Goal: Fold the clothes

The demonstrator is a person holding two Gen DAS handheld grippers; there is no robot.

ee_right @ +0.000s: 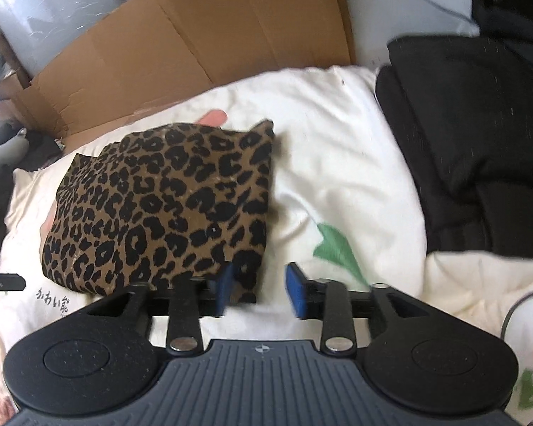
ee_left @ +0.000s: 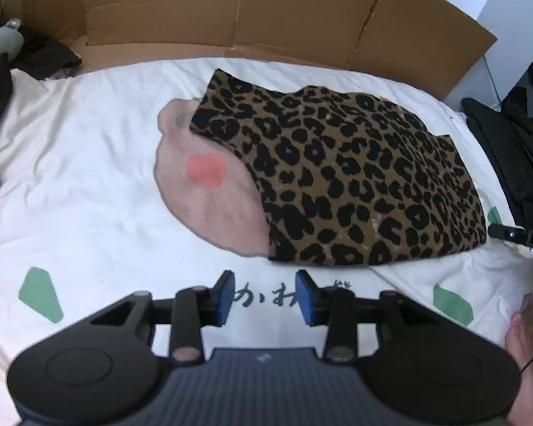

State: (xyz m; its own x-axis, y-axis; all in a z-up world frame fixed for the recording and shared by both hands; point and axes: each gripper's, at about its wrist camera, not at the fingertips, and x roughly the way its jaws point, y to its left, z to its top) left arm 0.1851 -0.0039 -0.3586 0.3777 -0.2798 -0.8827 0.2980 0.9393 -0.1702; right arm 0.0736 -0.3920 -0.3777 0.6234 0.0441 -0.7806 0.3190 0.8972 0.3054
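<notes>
1. Left gripper point(ee_left: 265, 296): jaws partly apart, nothing between the blue pads point(ee_left: 226, 293), only printed sheet point(ee_left: 89, 177) showing in the gap. Not holding.
2. Right gripper point(ee_right: 256, 293): jaws partly apart, empty. Near corner of the leopard-print garment point(ee_right: 167, 206) sits just ahead of and behind the left pad; no squeeze visible.
3. Garment location: already folded into a compact stack on the sheet. From the left gripper, just ahead and off to the right, near edge close to the fingertips but apart. From the right gripper, ahead and to the left.
4. Handling, judged: light, soft knit, limp, no stiffness. Sags if lifted by one point; layers likely to slide apart. Not fragile, not slippery against the rubber pads.
5. Where to take hold: pinch through all layers at the two near corners, one gripper each, deep enough to catch the bottom layer. Alternative: near folded edge, both grippers spread wide.
6. Avoid: grabbing the top layer only (undoes the fold); snagging the sheet underneath, same softness, easy to pinch along.
7. Clearances: black clothes point(ee_right: 472, 149) to the right of the right gripper, well apart from the garment. Cardboard point(ee_left: 231, 10) beyond, far side, no interference.
8. Step status, judged: this fold looks done, release stage.
</notes>
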